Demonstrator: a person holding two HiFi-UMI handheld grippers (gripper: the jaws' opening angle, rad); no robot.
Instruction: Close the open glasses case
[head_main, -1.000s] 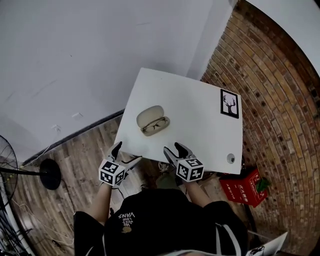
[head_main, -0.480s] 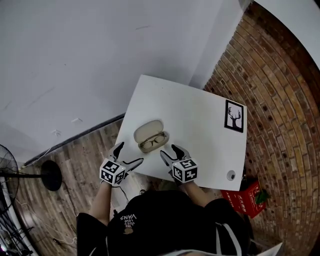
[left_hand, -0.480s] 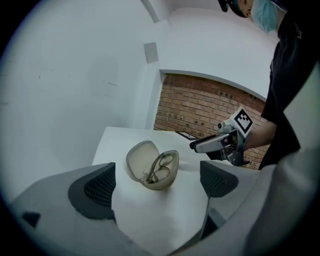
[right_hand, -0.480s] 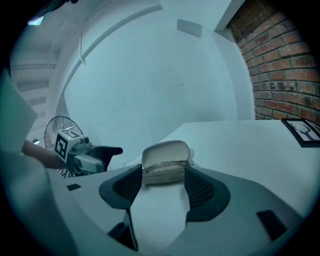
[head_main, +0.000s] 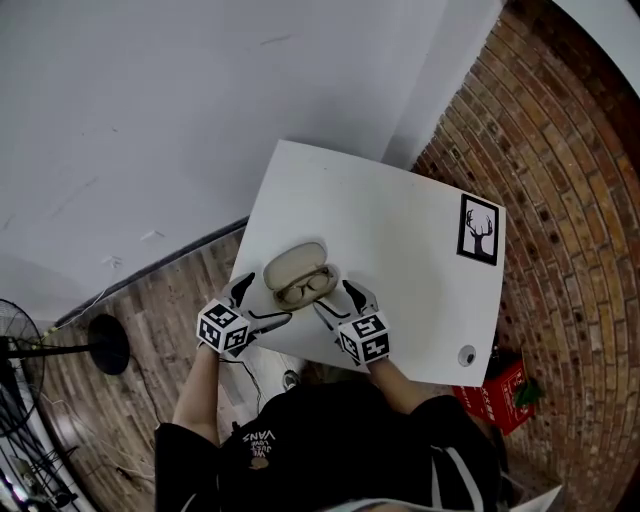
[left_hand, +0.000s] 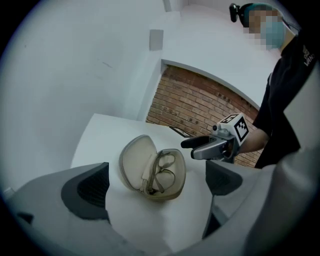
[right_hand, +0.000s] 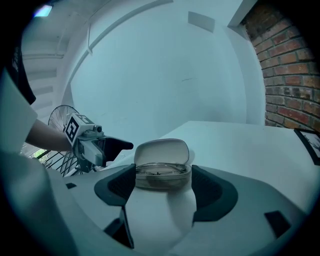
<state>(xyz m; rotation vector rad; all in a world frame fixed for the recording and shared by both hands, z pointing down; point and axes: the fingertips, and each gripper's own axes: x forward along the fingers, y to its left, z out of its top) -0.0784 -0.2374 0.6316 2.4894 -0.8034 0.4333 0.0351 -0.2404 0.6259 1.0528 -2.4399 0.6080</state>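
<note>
Case: the glasses case (head_main: 297, 275) sits near the front edge of the white table (head_main: 400, 230), and it's wide open. The lid (head_main: 290, 260) is thrown back on the far side and the glasses (head_main: 306, 286) lie in the tray.

What just changed: a second ago both tools were hanging back at the table's near edge. Now they've come in over the tabletop and flank the case, one on each side.

Left gripper (head_main: 260, 302): its jaws are spreading, as wide as I've seen them. The case lies ahead in line with the gap, just past the tips, and nothing is touching it.

Right gripper (head_main: 336, 298): its jaws are opening as well. In its own view the tray of the case is framed between the two pads, but I see no pad pressing on it.

Case since then: it hasn't budged, and the lid is at the same angle as before.

What it means: I'd say the approach is done and the closing itself hasn't started.

Next, my guess: one tool steadies the tray while the other gets behind the lid and tips it forward over the glasses.

Risk: the case is light and close to the edge, so a push without bracing could slide it.
</note>
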